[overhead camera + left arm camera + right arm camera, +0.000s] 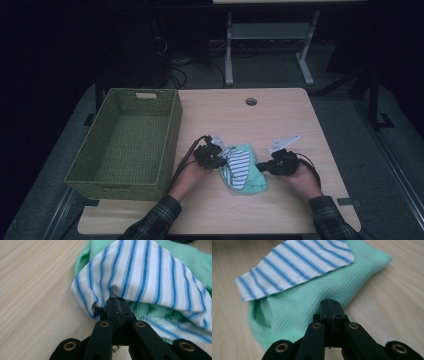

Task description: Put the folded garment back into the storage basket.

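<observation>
Green wicker basket [125, 145] sits far left on the wooden table [280, 120], well apart from the action. Moving right, the left gripper [216, 161] has its jaws clamped together at the edge of the striped cloth [239, 165], pressing right into its fold. That striped cloth lies over the mint cloth [255, 181] mid-table. Further right, the right gripper [264, 167], jaws closed too, meets the mint cloth's edge.

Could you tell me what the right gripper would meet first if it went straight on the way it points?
Most likely the green waffle-weave cloth: the right gripper, jaws shut, points straight at its near edge, seemingly almost touching.
</observation>
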### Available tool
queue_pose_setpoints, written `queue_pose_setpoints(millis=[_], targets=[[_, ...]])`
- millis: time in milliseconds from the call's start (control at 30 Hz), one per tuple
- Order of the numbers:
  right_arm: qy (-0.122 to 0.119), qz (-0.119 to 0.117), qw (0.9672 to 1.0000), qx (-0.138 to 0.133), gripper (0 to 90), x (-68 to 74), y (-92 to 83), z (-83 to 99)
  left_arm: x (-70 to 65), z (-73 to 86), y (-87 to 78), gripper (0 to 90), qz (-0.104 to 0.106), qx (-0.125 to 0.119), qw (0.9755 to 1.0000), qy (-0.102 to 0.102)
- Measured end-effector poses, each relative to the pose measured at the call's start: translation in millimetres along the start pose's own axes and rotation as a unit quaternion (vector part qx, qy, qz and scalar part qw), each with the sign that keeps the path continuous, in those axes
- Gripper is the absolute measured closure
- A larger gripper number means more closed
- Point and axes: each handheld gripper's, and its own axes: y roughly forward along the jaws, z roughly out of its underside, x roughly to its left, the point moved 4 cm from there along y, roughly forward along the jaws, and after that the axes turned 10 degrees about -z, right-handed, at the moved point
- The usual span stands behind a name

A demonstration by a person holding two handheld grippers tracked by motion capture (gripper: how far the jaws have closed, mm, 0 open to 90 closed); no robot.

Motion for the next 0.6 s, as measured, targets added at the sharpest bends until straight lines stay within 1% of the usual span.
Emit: queue_pose_setpoints(millis=[133,233,267,300,333,367,400,433,467,500,533,567,600], targets=[[-0.001,-0.001,1.0000,-0.002,89.9,6.7,-3.4,5.4,1.7,-1.5,-0.8,89.7,0.000,-0.005,1.0000,-0.004],[-0.002,0.004,0.9999,-0.011,89.5,7.5,-8.7,8.6,1.1,-1.4,-8.2,89.6,0.006,-0.011,0.9999,-0.006],[-0.001,0.006,0.9998,-0.016,86.7,7.1,-10.7,10.0,0.6,-1.6,-11.8,89.5,0.011,-0.015,0.9998,-0.004],[0.005,0.012,0.9997,-0.021,83.9,6.8,-13.9,12.3,-0.7,-1.7,-14.4,87.6,0.017,-0.018,0.9997,-0.007],[0.005,0.016,0.9996,-0.024,81.1,5.7,-16.8,14.6,-1.6,-1.3,-16.7,85.1,0.023,-0.020,0.9995,-0.004],[0.010,0.019,0.9993,-0.030,77.5,5.2,-19.3,16.9,-1.8,-1.1,-18.2,82.8,0.026,-0.019,0.9995,0.003],[0.012,0.025,0.9991,-0.032,72.8,4.5,-21.7,18.7,-2.9,-0.9,-19.6,79.7,0.026,-0.017,0.9995,0.006],[0.015,0.031,0.9987,-0.038,70.3,3.0,-24.6,21.6,-4.4,-1.1,-20.4,76.6,0.027,-0.019,0.9994,0.008],[0.022,0.031,0.9984,-0.040,65.9,1.7,-27.3,24.8,-4.9,-0.9,-22.0,73.6,0.030,-0.017,0.9993,0.016],[0.025,0.038,0.9981,-0.042,60.3,-0.1,-29.7,28.0,-7.1,-1.5,-22.1,70.4,0.032,-0.022,0.9992,0.011],[0.027,0.046,0.9976,-0.046,56.2,-1.8,-32.2,31.1,-7.0,-1.3,-23.2,66.4,0.032,-0.016,0.9990,0.027],[0.029,0.053,0.9969,-0.051,51.1,-3.8,-35.0,35.5,-7.8,-1.4,-23.0,61.8,0.030,-0.019,0.9989,0.030],[0.033,0.056,0.9965,-0.053,47.9,-4.4,-36.6,38.2,-8.2,-1.6,-23.1,59.0,0.032,-0.016,0.9987,0.036]])
